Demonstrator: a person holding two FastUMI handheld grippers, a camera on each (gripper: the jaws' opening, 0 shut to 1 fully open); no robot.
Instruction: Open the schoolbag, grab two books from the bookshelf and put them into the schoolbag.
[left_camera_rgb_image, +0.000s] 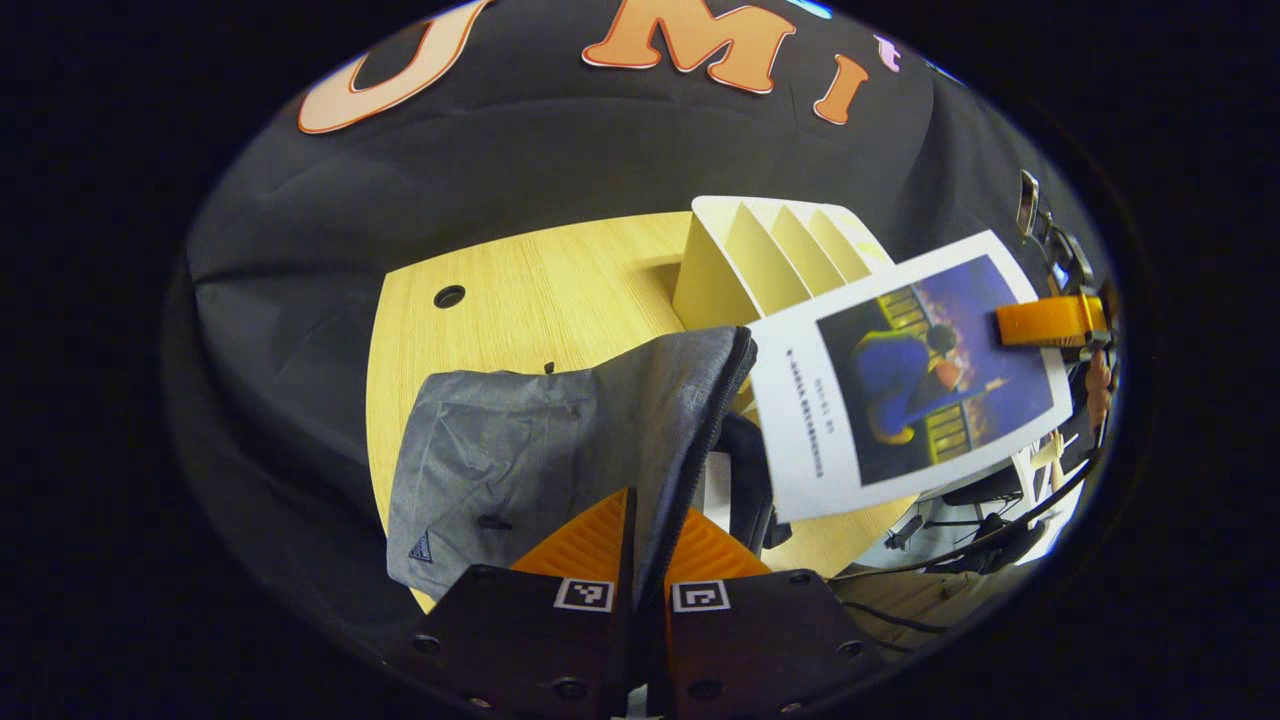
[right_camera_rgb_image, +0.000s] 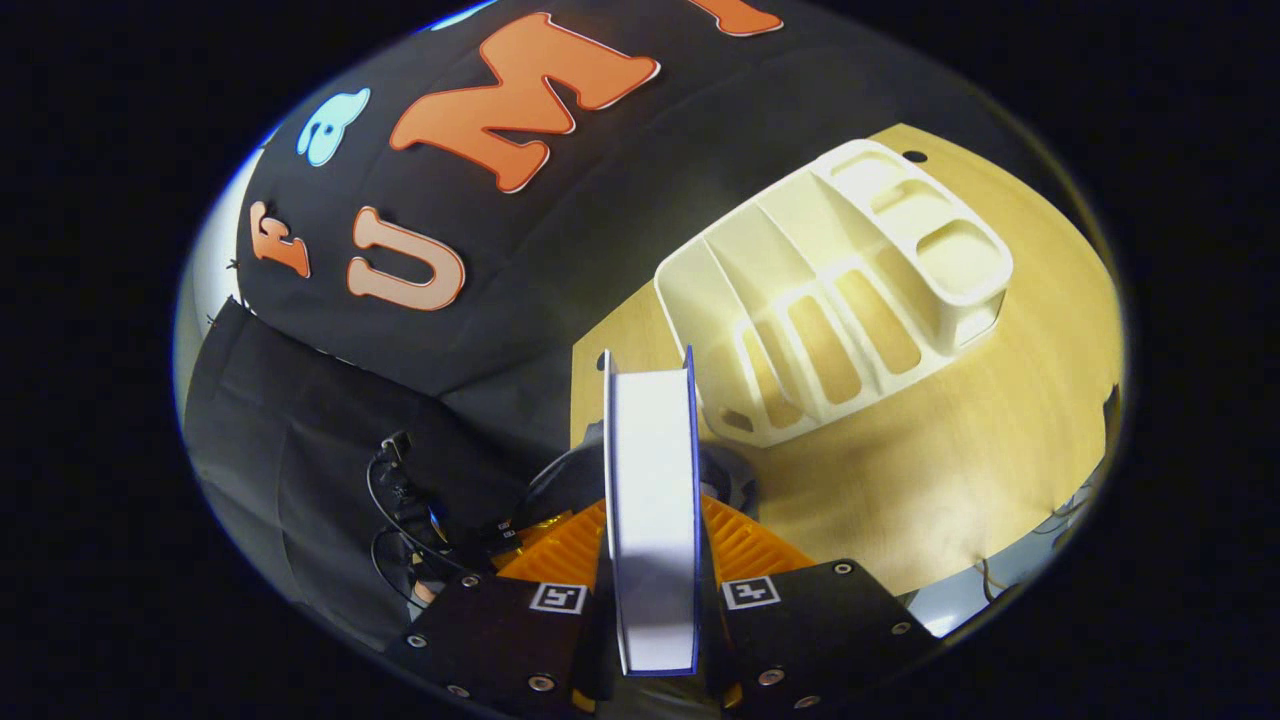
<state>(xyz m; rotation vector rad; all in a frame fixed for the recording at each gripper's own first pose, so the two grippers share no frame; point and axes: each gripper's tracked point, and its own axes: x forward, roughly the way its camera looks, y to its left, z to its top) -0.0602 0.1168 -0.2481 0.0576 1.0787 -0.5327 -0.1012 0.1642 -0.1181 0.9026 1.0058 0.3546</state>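
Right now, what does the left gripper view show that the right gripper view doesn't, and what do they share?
Left gripper view alone: the grey schoolbag, its zipper edge pinched by the left claw, and the book's picture cover, held over the bag's opening by the right claw's orange finger.

Right gripper view alone: the book edge-on, clamped between the right claw's two fingers, and the bookshelf's small front compartments.

Both: the cream bookshelf, its slots empty, standing on the wooden table.
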